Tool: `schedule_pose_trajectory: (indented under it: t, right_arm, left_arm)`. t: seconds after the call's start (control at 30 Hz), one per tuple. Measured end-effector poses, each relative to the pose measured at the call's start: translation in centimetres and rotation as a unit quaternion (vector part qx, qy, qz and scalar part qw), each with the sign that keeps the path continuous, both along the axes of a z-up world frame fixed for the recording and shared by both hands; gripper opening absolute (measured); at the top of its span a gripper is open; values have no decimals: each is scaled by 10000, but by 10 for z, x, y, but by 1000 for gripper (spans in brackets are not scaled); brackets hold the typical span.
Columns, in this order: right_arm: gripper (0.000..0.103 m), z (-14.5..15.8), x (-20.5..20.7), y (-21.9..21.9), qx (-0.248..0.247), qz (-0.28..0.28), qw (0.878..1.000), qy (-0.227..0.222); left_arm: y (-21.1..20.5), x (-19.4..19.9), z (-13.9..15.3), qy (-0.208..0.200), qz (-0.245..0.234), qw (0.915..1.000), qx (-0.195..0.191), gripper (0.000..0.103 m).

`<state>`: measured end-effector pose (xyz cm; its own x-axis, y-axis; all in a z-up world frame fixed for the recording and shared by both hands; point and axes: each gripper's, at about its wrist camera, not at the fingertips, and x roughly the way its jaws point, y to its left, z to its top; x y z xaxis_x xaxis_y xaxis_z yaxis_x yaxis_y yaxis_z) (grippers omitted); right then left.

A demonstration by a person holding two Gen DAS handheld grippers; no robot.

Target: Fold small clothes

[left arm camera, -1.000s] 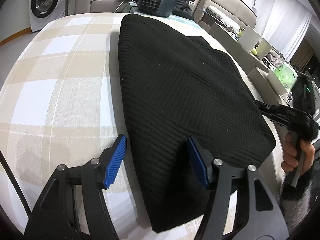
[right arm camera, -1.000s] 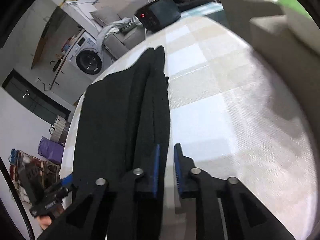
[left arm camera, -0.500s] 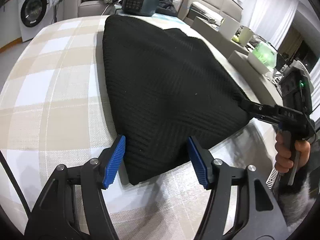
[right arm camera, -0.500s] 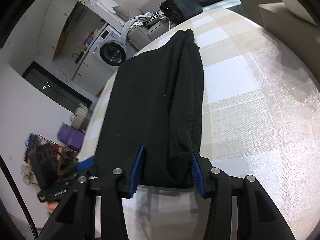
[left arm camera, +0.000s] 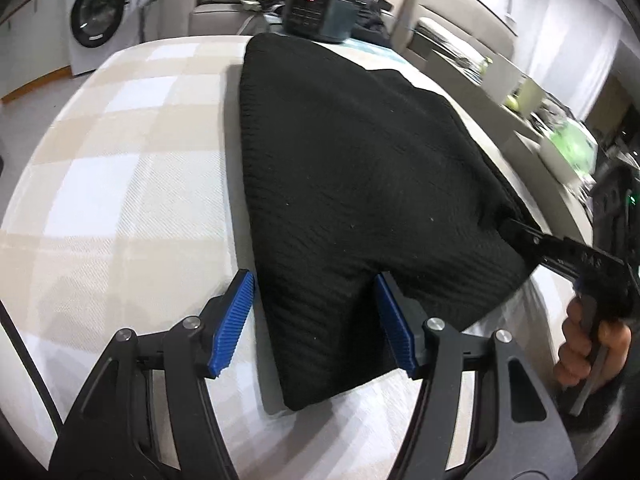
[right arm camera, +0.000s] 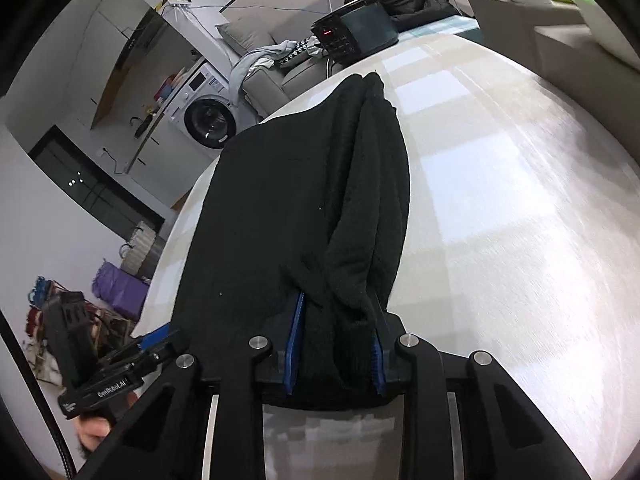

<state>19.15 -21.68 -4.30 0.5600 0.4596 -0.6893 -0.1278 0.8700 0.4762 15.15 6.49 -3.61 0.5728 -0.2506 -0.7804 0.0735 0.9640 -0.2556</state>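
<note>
a black knit garment [left arm camera: 352,184] is lying folded lengthwise on a checked beige-and-white tablecloth [left arm camera: 120,184], stretching from the near edge of the table toward a dark box with a red display [left arm camera: 320,16] at the far end. the left gripper [left arm camera: 316,320] is hovering over the garment's near left corner with its jaws standing apart; the cloth is passing between the blue pads [left arm camera: 234,320], the right pad is resting at the fabric, and the left pad looks just clear of the garment's edge, though the angle is making that hard to judge. it is not pinching anything.

the right gripper [right arm camera: 336,344] is at the garment's other near corner, and its jaws are closing around a bunched fold of the black cloth, which is filling the gap between them and bulging above the pads. from the left wrist view that gripper's black fingers [left arm camera: 560,248] are reaching into the garment's right edge, with a hand [left arm camera: 592,344] wrapping around the handle. from the right wrist view the garment [right arm camera: 304,208] is lying in long ridges toward the far end, and the left gripper's body [right arm camera: 104,384] is showing at the lower left.

beyond the table a washing machine [left arm camera: 96,16] is standing against the wall, and a grey sofa [right arm camera: 280,68] is carrying loose clothes.
</note>
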Motion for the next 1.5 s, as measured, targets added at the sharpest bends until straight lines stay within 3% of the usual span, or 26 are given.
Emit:
schedule_pose_trajectory:
  t: [0.17,0.23,0.3,0.43,0.47,0.57,0.87,1.1,1.4,1.5]
  right_arm:
    - [28,4,8,14,-317,85,9994,-67]
    - [37,7,2,13,-476,165,9986,-151]
    - [65,12,-6,12,-625,163,9974,-311]
    - [95,30,-32,12,-998,196,9898,-995]
    - [101,34,-38,11,-1018,261,9883,-1108]
    - [103,44,-58,15,-999,384,9827,-1510]
    - [103,59,-100,21,-712,357,9689,-2342]
    - [103,52,-113,24,-838,413,9663,-2397]
    - [103,44,-136,25,-908,403,9548,-2801]
    - [103,42,-139,29,-1002,430,9511,-2889]
  left_arm:
    - [8,0,3,-53,108,9999,-40,59]
    - [6,-9,7,-185,83,9998,91,59]
    - [2,-20,12,-374,107,9988,282,61]
    - [-8,-52,27,-1024,165,9938,412,89]
    - [-12,-58,30,-1136,159,9924,441,91]
    - [-18,-75,41,-1493,185,9873,511,102]
    - [-20,-127,72,-2433,330,9678,554,102]
    - [-19,-152,74,-2610,416,9632,483,102]
    - [-22,-171,57,-2801,509,9571,547,102]
    - [-18,-167,51,-2726,546,9596,422,102]
